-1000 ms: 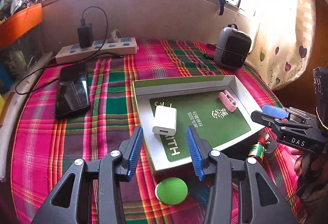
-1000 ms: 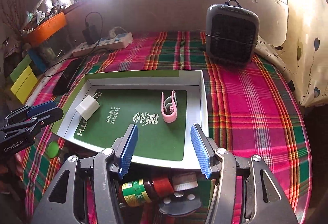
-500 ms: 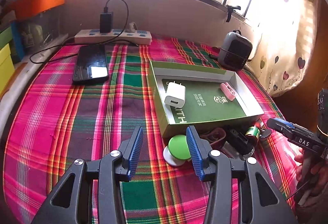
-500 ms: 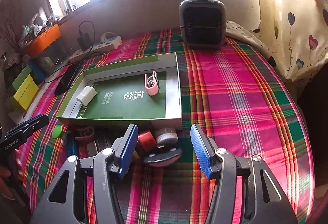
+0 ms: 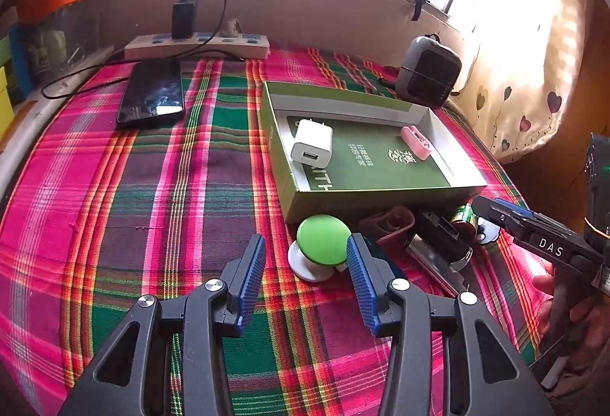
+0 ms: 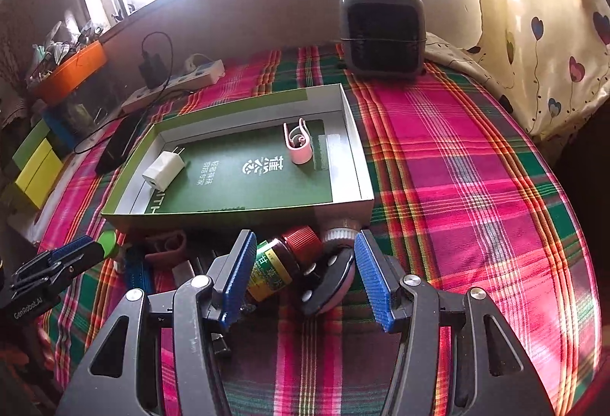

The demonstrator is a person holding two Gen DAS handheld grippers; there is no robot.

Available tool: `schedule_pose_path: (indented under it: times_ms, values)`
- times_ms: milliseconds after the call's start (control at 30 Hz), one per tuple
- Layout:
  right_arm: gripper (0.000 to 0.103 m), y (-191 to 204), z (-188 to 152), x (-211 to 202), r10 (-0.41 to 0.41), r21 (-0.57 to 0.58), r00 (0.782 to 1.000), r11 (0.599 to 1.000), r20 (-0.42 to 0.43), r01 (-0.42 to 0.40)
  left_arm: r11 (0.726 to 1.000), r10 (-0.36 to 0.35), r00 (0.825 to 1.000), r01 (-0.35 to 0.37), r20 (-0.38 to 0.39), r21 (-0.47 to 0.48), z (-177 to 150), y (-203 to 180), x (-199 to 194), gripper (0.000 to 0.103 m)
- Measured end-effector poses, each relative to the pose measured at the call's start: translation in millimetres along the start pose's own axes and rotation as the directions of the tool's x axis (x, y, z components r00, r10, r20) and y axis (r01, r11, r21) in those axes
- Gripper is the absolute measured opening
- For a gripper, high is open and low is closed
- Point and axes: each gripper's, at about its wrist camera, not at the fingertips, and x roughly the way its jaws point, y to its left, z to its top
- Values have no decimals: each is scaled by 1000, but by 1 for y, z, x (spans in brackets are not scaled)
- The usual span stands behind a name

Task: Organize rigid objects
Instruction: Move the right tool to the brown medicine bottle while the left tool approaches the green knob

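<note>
A shallow green box (image 5: 293, 204) (image 6: 236, 216) lies on the plaid cloth with a white charger (image 5: 312, 148) (image 6: 164, 170) and a pink clip (image 5: 416, 142) (image 6: 299, 145) inside. Along its near wall sit a green disc (image 5: 323, 240) (image 6: 108, 242) on a white disc, a brown clip (image 5: 389, 225), a black part (image 5: 442, 242) and a small red-capped bottle (image 6: 280, 263) (image 5: 463, 221). My left gripper (image 5: 305, 282) (image 6: 72, 256) is open, the green disc just beyond its tips. My right gripper (image 6: 303, 275) (image 5: 507, 218) is open, with the bottle and a black-and-pink disc (image 6: 329, 280) lying between its fingers.
A black phone (image 5: 152, 96) and a power strip (image 5: 198, 46) with a plugged charger lie at the back left. A grey fan (image 6: 381, 35) stands behind the box. An orange bin (image 6: 66, 73) and coloured boxes line the left. A curtain hangs at the right.
Both grippers drew back from over the box toward the items along its near wall. The left one's tips went from the charger to the green disc; the right one came around the bottle.
</note>
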Motion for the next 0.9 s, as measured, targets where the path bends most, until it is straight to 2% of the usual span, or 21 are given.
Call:
schedule_pose_path:
  times_ms: [233,367,667,900]
  values:
    - [55,5,-1,4,-46,1,999,999,-9,46,1000,-4,1000,4,-8,8,0,-2,3,44]
    - [55,2,-3,3,-17,29,1000,999,-22,17,1000,-3,1000,3,-14,11,1,-5,6,44]
    - [58,6,-1,15,-17,40,998,999,-54,19,1000,-1,1000,1,-16,20,0,-8,7,44]
    - [58,-4,-12,5,-46,30,998,998,-53,48,1000,4,1000,-3,-16,23,0,-8,7,44]
